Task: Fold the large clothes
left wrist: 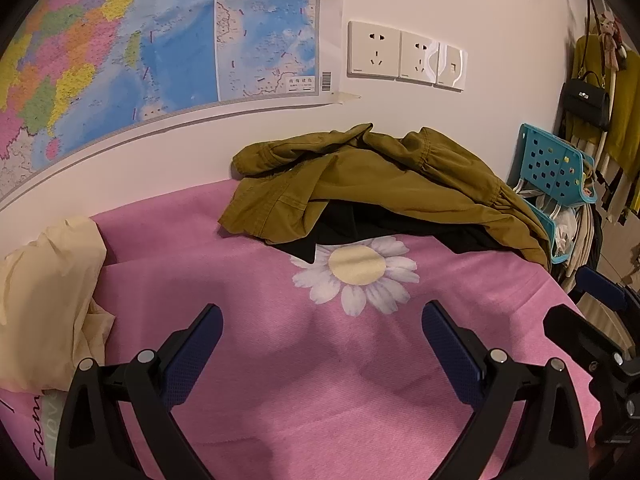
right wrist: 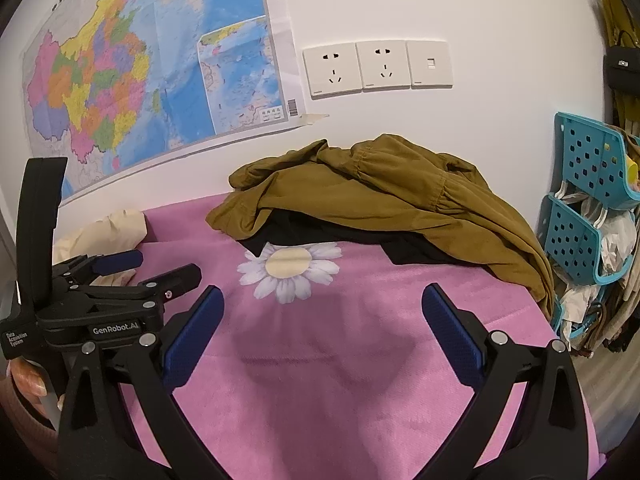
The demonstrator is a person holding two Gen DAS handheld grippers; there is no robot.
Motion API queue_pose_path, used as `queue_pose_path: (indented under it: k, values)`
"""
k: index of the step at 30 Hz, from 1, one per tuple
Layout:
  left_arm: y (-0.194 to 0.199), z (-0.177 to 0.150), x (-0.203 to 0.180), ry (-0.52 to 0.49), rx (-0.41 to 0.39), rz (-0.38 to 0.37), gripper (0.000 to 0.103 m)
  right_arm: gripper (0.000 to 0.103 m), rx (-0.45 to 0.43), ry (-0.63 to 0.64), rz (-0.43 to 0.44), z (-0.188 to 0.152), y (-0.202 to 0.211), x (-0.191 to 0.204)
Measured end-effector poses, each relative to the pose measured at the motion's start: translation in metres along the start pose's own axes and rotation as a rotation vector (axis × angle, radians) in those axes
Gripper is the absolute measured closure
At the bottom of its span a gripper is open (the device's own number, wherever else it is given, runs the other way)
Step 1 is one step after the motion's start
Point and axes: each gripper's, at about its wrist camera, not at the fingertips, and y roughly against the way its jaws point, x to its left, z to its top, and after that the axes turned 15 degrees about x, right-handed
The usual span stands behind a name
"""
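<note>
- The left gripper [left wrist: 322,320] hangs over the pink bed cover [left wrist: 280,380], fingers [left wrist: 200,356] spread wide, holding nothing.
- An olive jacket [left wrist: 380,184] lies crumpled at the bed's far edge, over a black garment [left wrist: 360,226].
- A cream cloth [left wrist: 48,300] sits at the left edge.

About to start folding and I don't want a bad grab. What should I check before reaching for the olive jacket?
1. Left gripper open, empty: ok.
2. Right gripper open, empty: ok.
3. Jacket lying flat: not ok, crumpled in a heap.
4. Jacket free of other clothes: not ok, it lies on a black garment.
5. Bare pink sheet in front of the heap: ok.
6. Collar or hem located: cannot tell.
</note>
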Motion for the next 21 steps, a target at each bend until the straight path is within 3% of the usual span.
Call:
queue_pose_path:
  k: [11, 21]
  values:
    - [-0.02, 0.016, 0.005, 0.019, 0.04, -0.008, 0.007, 0.005, 0.009, 0.095, -0.044, 0.028, -0.016, -0.002]
    - [-0.066, 0.055, 0.018, 0.059, 0.097, -0.017, 0.007, 0.007, 0.071, 0.265, -0.169, 0.123, -0.086, -0.018]
